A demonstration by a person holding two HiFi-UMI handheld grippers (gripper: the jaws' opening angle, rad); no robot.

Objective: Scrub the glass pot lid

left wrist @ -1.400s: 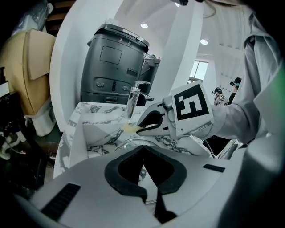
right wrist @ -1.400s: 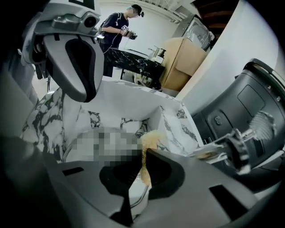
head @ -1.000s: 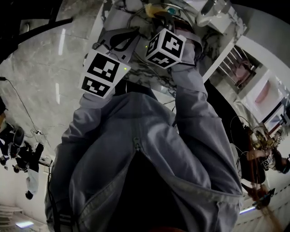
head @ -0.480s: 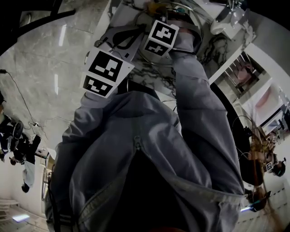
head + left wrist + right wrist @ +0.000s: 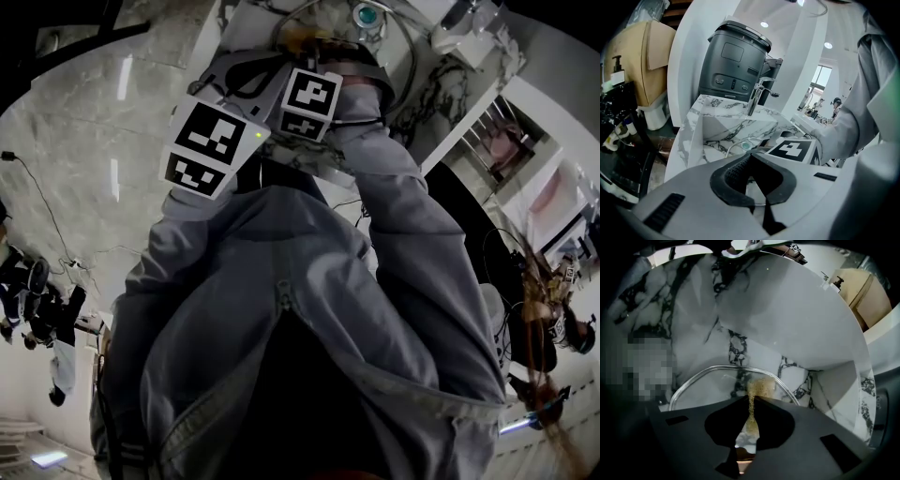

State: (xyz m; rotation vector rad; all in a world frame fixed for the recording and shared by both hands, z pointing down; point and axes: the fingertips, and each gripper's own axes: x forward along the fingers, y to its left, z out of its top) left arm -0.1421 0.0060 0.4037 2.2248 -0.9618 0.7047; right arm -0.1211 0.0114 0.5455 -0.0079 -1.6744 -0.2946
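The left gripper (image 5: 750,157) has its pale grey jaws drawn fully together. The thin metal-bound edge of the round clear glass pot lid (image 5: 736,147) runs in between the dark ribbed pads (image 5: 733,171), so the grip is on the lid's rim. Just past the fingertips sits the lid's teal knob (image 5: 746,146). To the right of the jaws is the black-and-white marker cube (image 5: 792,150) of the other gripper, carried on a grey jacket sleeve (image 5: 853,126). Beyond the jaws lies the white marble sink with black veins (image 5: 717,126), then its chrome tap (image 5: 756,96), and farthest off a tall dark grey plastic machine with a rounded top (image 5: 733,61). The right gripper (image 5: 752,399) points steeply down, its black jaws clamped on a thin yellow-brown scouring pad (image 5: 761,386). The pad's free end sticks out just ahead of the fingertips and lies against the glass of the lid. The lid's steel rim (image 5: 717,367) arcs across in front of the jaws, with the veined sink wall behind it. From the head view the lid's knob (image 5: 366,14) shows just beyond both marker cubes, down in the sink.
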